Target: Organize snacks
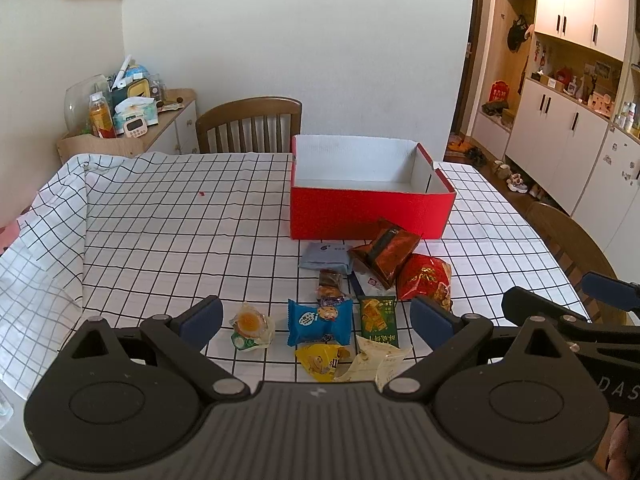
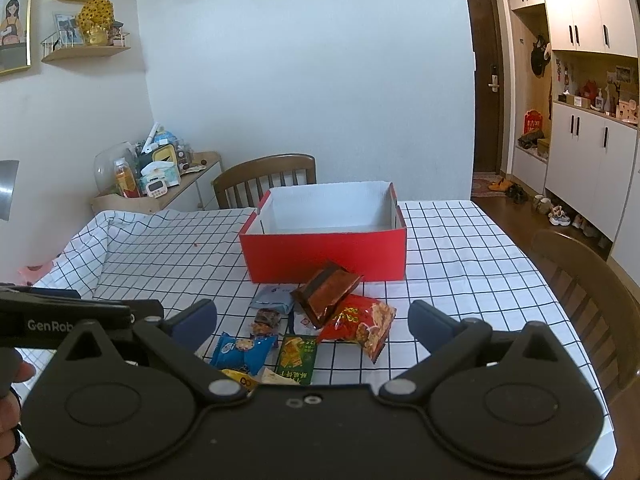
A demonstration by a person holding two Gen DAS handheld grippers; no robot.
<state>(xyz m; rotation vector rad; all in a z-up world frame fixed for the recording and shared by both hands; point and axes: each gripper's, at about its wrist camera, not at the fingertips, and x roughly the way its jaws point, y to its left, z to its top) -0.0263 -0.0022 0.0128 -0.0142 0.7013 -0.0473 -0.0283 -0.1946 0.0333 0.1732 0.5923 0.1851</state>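
Observation:
A red box with a white inside stands open on the checked tablecloth; it also shows in the right wrist view. In front of it lies a pile of snack packets: a brown packet, a red bag, a blue packet, a green packet, a yellow packet and a jelly cup. My left gripper is open above the near snacks. My right gripper is open above them too. Both hold nothing.
A wooden chair stands behind the table and another at the right. A cluttered side cabinet is at the back left. The right gripper's body lies close beside the left one. The tablecloth is wrinkled at the left.

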